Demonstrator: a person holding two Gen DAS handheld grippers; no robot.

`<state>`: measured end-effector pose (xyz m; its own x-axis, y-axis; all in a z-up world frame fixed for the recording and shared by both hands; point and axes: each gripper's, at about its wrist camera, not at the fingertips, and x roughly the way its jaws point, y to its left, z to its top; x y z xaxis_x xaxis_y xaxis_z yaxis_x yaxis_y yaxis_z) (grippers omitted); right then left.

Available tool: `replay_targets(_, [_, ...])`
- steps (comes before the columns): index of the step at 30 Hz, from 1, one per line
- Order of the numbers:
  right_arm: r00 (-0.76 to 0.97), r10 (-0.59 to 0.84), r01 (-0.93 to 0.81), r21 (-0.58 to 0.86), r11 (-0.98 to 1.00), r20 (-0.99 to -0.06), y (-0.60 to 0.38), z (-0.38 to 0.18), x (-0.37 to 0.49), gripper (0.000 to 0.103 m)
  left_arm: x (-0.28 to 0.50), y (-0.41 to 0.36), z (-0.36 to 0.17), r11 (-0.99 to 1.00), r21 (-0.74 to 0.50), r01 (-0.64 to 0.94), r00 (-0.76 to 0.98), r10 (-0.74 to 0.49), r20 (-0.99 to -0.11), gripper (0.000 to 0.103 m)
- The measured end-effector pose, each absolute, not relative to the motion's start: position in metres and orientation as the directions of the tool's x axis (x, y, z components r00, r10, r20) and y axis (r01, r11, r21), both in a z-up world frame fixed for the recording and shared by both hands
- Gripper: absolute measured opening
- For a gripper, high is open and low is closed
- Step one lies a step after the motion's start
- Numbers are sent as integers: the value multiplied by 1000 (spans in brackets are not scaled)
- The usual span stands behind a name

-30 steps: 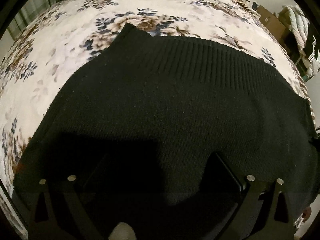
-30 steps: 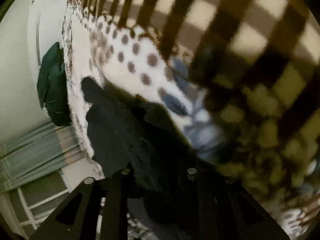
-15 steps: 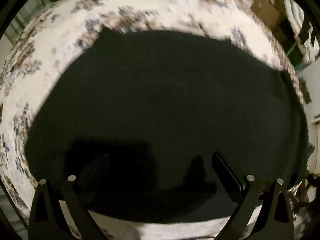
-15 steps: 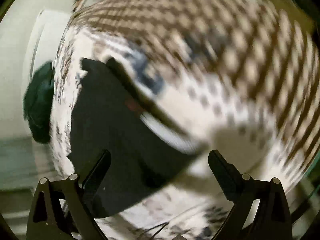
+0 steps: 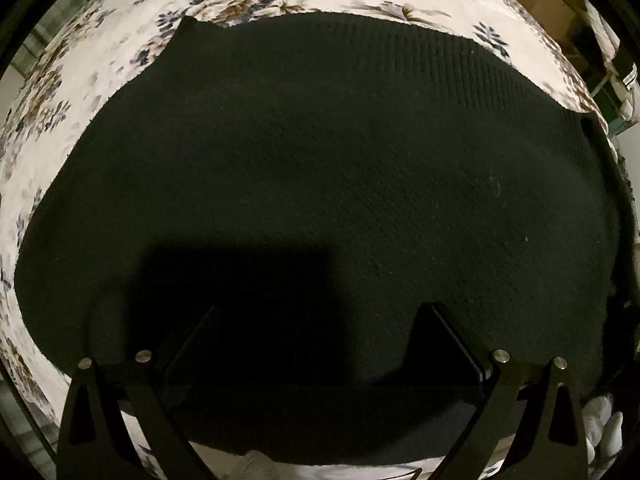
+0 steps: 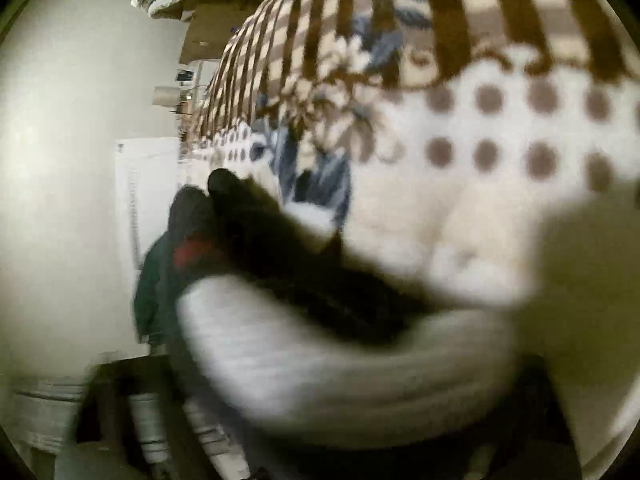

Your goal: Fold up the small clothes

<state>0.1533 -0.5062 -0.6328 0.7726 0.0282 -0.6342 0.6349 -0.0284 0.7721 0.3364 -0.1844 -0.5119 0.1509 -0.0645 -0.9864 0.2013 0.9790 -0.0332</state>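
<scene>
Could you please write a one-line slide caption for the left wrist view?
Open left hand-held gripper poised over a black knit garment spread flat on a floral bedspread.

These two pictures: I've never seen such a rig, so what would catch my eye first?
In the left wrist view, a big black knitted garment fills nearly the whole picture, spread flat on a floral bedspread, with the left gripper hanging open over its near edge. The right wrist view is a blur: brown checks and dots of a patterned blanket up top, and something pale and ribbed smeared across the bottom.
</scene>
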Motion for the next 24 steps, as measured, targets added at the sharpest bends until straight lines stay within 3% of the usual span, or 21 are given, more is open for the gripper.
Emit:
replay_targets(2, [765,23,644,765,-26,-643,-505,-626,154,45,335,-179,-511,981,-41,191,157,-72,-985,103])
replay_targets(9, [678,-64,725,651,225,-732,-480,-545,187,41,328,-126,-484,984,-125,129,190,-148,-970,103])
replay_targets(14, [664,-108,691,552,467,-740,-421,-469,237,40,321,-56,-448,989,-146,34,255,-150,-955,103])
replay_targets(19, [648,-110,574,388,721,-754,-310,-427,308,40,314,35,-432,984,-134,-121,293,-93,-951,103])
replay_targets(24, [631,-102,341,157,927,-769,-152,-443,358,39,292,111,-435,955,-105,-277,302,-17,-953,103])
